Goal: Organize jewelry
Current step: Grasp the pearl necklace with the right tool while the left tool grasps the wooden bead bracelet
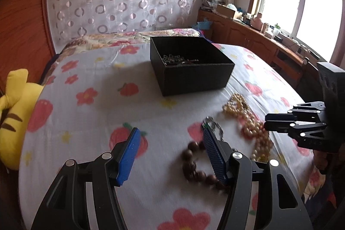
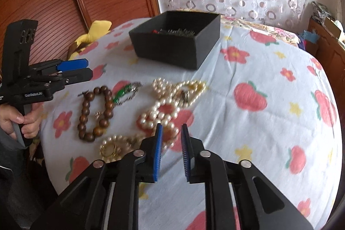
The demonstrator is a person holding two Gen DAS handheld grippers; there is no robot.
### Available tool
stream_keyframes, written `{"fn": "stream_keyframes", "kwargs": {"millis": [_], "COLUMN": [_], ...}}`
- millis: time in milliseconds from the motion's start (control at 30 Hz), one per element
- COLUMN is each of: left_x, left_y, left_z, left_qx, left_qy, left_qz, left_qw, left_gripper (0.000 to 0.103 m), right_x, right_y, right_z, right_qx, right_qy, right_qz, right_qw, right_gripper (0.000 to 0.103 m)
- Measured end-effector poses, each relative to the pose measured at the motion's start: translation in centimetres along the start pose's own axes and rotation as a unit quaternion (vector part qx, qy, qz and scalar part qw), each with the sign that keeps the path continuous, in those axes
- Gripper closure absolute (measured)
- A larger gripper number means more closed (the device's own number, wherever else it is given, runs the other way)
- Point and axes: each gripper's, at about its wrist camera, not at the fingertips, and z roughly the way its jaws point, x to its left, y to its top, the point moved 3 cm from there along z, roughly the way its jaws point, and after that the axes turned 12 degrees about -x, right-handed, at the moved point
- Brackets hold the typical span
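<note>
Pearls [image 2: 160,115] just beyond right hand-held gripper [image 2: 171,128]

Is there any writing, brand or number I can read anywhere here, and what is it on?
"GenRobot.AI", roughly: small white print on the body of the left tongs, blurred, so the reading is unsure.
A second scrap of white print at the picture's left edge, on the same body: cut off, unreadable.
Black box, bedsheet, jewelry: no writing visible.

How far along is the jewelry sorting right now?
Done: some chain jewelry already lies in the black box. In hand: nothing; the left gripper and right gripper are both open and empty above the bedspread. Left: the wooden bead bracelet, green-stone chain, pearl strands and pearl ring piece.
</note>
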Motion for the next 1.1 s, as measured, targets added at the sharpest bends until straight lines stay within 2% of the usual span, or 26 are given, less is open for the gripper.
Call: {"fn": "stream_keyframes", "kwargs": {"millis": [267,333,400,533,667,900,1067,1100], "left_x": [-0.7,-1.0,-1.2,-1.7,-1.9,-1.8,-2.1,-2.1], "left_y": [-1.3,-1.6,-2.0,-2.4,-2.4,-2.3,-2.2,-2.2], "left_z": [-0.9,-1.0,-1.0,-0.6,0.2,1.6,1.9,1.9], "left_qx": [0.001,0.004,0.011,0.023,0.036,0.047,0.052,0.052], "left_qy": [-0.004,-0.006,-0.008,-0.01,-0.016,-0.003,0.005,0.004], "left_qz": [-0.003,-0.004,-0.007,-0.002,-0.008,-0.006,0.014,0.016], "left_qw": [1.0,1.0,0.9999,0.9997,0.9992,0.9989,0.9986,0.9985], "left_gripper": [0.045,0.045,0.045,0.045,0.062,0.066,0.089,0.089], "right_x": [0.9,1.0,0.7,0.1,0.3,1.1,1.4,1.4], "right_y": [0.2,0.3,0.3,1.0,2.3,5.0,6.8,7.1], "right_z": [1.1,1.1,1.0,-0.6,-3.1,-7.1,-9.0,-9.5], "right_qx": [0.006,0.004,0.002,-0.038,-0.079,-0.134,-0.161,-0.166], "right_qy": [-0.013,-0.017,-0.015,-0.018,-0.034,-0.039,-0.041,-0.041], "right_qz": [-0.026,-0.036,-0.029,-0.014,-0.027,-0.054,-0.063,-0.063], "right_qw": [1.0,0.999,0.999,0.999,0.996,0.989,0.984,0.983], "right_gripper": [0.083,0.093,0.094,0.094,0.095,0.095,0.095,0.095]}}
